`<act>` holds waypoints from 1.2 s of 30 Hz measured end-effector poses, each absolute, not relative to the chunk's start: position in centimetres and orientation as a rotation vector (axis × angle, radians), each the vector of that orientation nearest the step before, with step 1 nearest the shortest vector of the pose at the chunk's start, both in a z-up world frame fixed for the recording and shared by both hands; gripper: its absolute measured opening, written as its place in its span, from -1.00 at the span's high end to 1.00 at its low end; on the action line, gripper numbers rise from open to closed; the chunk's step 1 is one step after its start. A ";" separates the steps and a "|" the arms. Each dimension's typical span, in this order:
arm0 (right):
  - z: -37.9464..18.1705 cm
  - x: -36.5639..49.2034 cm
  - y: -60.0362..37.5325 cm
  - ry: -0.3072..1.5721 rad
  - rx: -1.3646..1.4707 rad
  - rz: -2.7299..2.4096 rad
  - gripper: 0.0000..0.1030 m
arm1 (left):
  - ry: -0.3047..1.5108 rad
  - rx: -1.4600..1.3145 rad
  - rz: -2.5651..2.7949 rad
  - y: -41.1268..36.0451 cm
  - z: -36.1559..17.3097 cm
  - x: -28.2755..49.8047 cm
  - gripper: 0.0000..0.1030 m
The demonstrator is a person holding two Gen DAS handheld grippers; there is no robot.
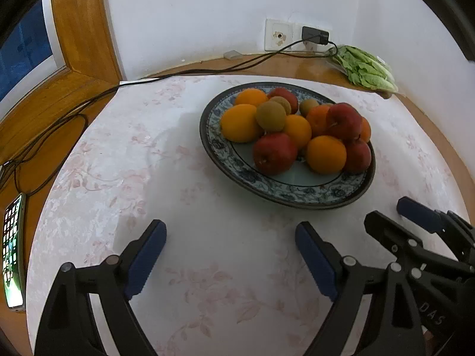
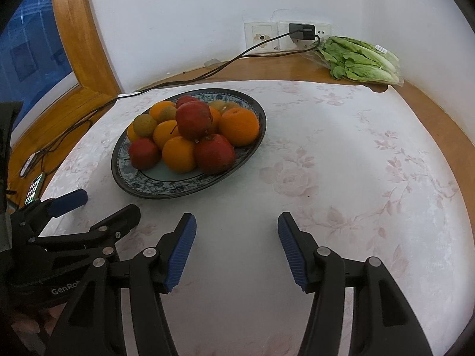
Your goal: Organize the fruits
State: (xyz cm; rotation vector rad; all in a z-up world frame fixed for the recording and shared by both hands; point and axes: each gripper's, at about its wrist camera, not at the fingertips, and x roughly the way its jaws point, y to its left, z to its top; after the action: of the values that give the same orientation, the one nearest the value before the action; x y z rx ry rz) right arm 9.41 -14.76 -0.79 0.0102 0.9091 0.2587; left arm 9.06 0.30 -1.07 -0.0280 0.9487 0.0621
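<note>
Your left claw [image 1: 230, 255] sits at the bottom of the left wrist view, jaws wide apart, nothing between them, only floral cloth [image 1: 207, 237] under the gap. Your right claw [image 2: 237, 250] fills the bottom centre of the right wrist view, jaws apart too, narrower than the left, empty.

Fruits all sit piled on the patterned plate [image 1: 297, 192], centre right in the left wrist view, centre left in the right wrist view. The plate rests on the cloth on the bench [image 2: 430, 106].

Pile: oranges [image 1: 326, 154] at front and left, red apples [image 1: 274, 152] front and right, brown kiwis [image 1: 270, 115] on top toward the back. In the right wrist view one apple [image 2: 193, 120] rides the top of the heap, touching the big orange [image 2: 239, 126] to its right.

Neither claw touches the plate or any fruit; both are near its front rim.

Bagged lettuce [image 2: 360, 59] lies in the upper right, against the wall, well apart from the plate. A charger [image 2: 302, 31] is plugged into the wall socket, and its cable [image 1: 178, 74] runs left across the bench. A lit phone [image 1: 12, 252] lies at the left edge of the left wrist view.
</note>
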 end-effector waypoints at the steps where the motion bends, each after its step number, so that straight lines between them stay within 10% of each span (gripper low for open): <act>1: -0.8 9.4 -14.8 0.909 0.011 0.260 -0.16 | 0.948 -0.028 0.062 0.3 -1.1 9.0 -0.78; 36: -0.8 9.4 -14.7 0.909 0.013 0.261 -0.18 | 0.949 -0.028 0.062 0.3 -1.0 9.1 -0.78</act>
State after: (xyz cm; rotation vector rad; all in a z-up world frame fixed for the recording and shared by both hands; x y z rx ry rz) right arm 9.44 -14.73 -0.79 0.0128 0.9088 0.2613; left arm 9.07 0.31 -1.01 -0.0277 0.9491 0.0619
